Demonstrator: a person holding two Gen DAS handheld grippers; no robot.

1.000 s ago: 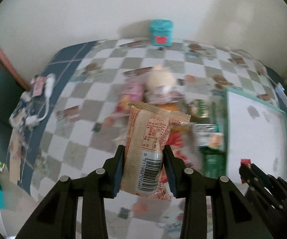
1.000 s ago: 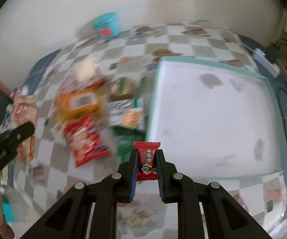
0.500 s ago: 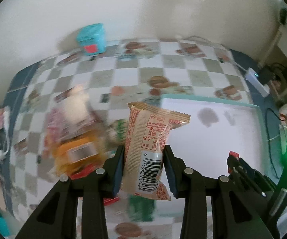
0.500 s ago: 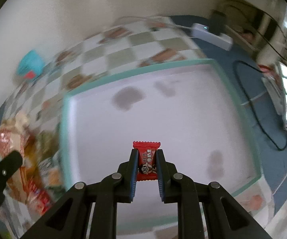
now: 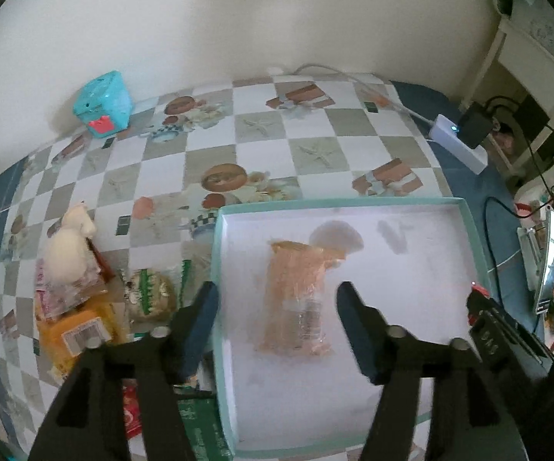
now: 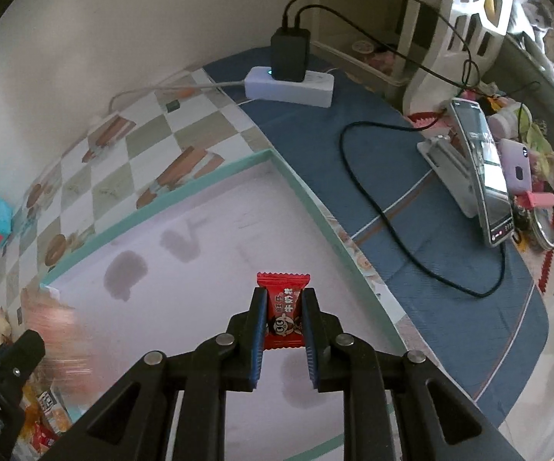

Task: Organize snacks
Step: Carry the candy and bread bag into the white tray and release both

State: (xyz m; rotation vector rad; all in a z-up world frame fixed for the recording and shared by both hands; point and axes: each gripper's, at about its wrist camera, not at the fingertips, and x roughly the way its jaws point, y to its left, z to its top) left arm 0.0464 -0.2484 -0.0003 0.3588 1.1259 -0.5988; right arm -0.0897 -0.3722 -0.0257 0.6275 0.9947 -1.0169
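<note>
Snacks in crinkled plastic wrappers (image 5: 85,307) lie heaped at the left on the bench (image 5: 315,150), whose cloth is checked beige and white with printed pictures. Next comes the shallow white tray (image 5: 465,230) with its teal rim. Over it the left gripper (image 5: 277,307) has its jaws just opened, and the tan, blurred snack packet (image 5: 296,299) lies loose between them. Right gripper (image 6: 283,317) jaws pinch a small glossy red candy (image 6: 283,315) with Chinese lettering above the tray.

wrist views downward, perhaps sharing tray (image 5: 465,207)
</note>
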